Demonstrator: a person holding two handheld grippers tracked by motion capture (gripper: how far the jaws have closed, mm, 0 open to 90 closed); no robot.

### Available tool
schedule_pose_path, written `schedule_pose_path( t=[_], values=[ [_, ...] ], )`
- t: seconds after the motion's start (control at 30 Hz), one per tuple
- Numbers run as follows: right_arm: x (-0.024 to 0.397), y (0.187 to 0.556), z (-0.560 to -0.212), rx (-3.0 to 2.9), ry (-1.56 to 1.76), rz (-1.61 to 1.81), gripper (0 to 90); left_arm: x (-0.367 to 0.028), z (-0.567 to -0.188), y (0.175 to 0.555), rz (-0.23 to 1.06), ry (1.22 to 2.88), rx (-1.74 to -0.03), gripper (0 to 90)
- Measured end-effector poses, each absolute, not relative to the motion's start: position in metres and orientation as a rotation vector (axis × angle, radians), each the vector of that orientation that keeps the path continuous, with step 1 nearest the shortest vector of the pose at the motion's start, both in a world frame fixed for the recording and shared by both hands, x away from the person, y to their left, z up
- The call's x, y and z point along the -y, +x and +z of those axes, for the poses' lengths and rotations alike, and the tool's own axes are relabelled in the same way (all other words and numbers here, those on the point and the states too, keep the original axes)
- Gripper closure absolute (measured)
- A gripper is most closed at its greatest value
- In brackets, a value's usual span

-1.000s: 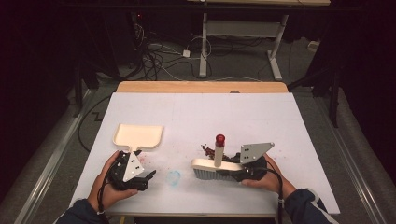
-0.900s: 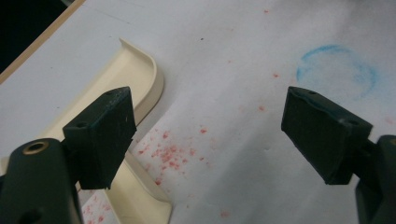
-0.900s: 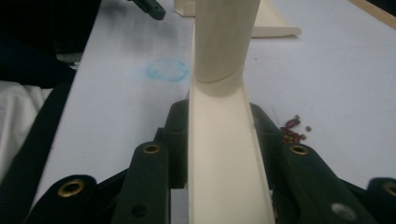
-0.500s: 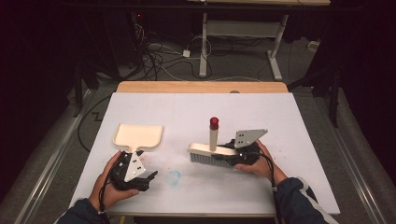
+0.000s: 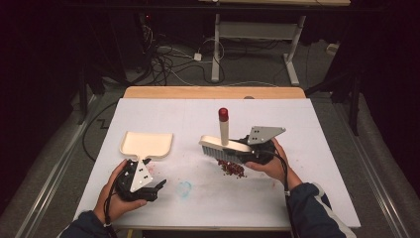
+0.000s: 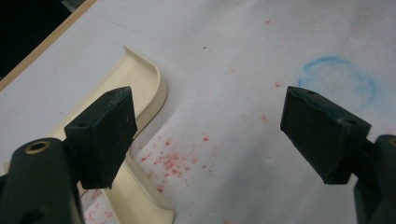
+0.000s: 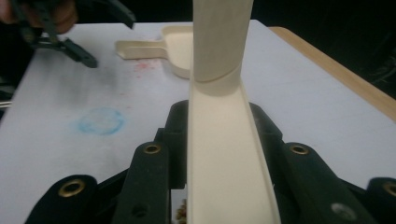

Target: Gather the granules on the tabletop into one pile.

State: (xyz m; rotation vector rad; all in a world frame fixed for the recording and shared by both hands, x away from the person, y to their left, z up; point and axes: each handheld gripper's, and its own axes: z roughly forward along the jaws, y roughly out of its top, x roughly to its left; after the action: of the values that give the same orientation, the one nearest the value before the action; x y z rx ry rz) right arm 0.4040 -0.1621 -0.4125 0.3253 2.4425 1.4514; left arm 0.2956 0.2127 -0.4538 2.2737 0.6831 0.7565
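A big white table (image 5: pixel 317 163) stands in a dark room, with a strip of wood along its far edge. A person sits at the near side, and both arms come in over the table.

The brush (image 5: pixel 225 145) is the biggest thing in hand. It is cream, with a long flat back, pale bristles under it, and a handle that stands straight up with a red tip. It sits right of the middle of the table, with its bristles just above a small heap of red crumbs (image 5: pixel 232 168). The right gripper (image 5: pixel 250 148) pinches the brush by one end of its flat back. In the right gripper view the black jaws press tight on both sides of the cream back (image 7: pixel 224 158).

The dustpan (image 5: pixel 146 145) lies flat on the left part of the table, well apart from the brush. It is cream too, with its handle toward the person.

The left gripper (image 5: pixel 157 187) rests low near the front edge, just beside the dustpan handle. Its jaws are spread wide with nothing between them. In the left gripper view the dustpan handle (image 6: pixel 140 88) lies under the left jaw.

A faint blue ring (image 5: pixel 184 188) is drawn on the table between the hands. Tiny red specks (image 6: pixel 173 161) are scattered beside the dustpan handle.
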Motion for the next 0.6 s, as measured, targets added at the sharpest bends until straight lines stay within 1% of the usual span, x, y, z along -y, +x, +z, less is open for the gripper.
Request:
schedule_pose_path(
  t=[0.1, 0.13, 0.3, 0.43, 0.6],
  values=[
    [0.161, 0.414, -0.411, -2.432, 0.369, 1.439, 67.2, -0.214, -0.453, 0.297, 0.756, 2.262, -0.696, 17.3],
    [0.158, 0.427, -0.411, -2.427, 0.413, 1.418, 67.2, -0.214, -0.453, 0.297, 0.759, 2.259, -0.698, 17.5],
    [0.145, 0.447, -0.427, -2.451, 0.468, 1.305, 67.2, -0.214, -0.453, 0.297, 0.772, 2.260, -0.693, 17.6],
    [0.144, 0.449, -0.434, -2.475, 0.455, 1.313, 67.3, -0.214, -0.455, 0.298, 0.762, 2.267, -0.699, 17.8],
    [0.152, 0.440, -0.435, -2.537, 0.363, 1.323, 67.3, -0.215, -0.455, 0.296, 0.761, 2.266, -0.697, 17.8]
  ],
)
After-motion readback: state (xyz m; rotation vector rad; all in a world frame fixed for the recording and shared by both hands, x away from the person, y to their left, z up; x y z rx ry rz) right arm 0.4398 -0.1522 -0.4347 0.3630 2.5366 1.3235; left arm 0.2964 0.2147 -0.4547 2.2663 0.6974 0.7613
